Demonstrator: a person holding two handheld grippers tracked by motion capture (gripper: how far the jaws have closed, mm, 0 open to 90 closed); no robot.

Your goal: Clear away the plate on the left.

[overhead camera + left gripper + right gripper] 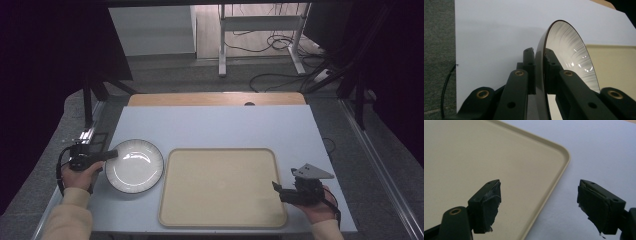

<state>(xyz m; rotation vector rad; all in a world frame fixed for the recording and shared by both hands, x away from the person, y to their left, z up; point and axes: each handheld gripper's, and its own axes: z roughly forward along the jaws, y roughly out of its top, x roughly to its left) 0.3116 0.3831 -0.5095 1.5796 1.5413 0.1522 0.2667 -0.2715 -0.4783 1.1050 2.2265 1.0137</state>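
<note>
High view: the left gripper (pixel 111 154) is clamped on the left rim of the white plate (pixel 134 166), which sits on the table (pixel 210 125) just left of the beige tray (pixel 220 187). Left gripper view confirms jaws pinching the plate's edge. The right gripper (pixel 276 189) hovers at the tray's right edge, jaws wide apart, holding nothing.

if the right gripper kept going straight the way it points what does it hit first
Most likely the tray: the open right gripper straddles its edge near a corner, aimed low over it. Depth is unclear, so it could skim above.
</note>
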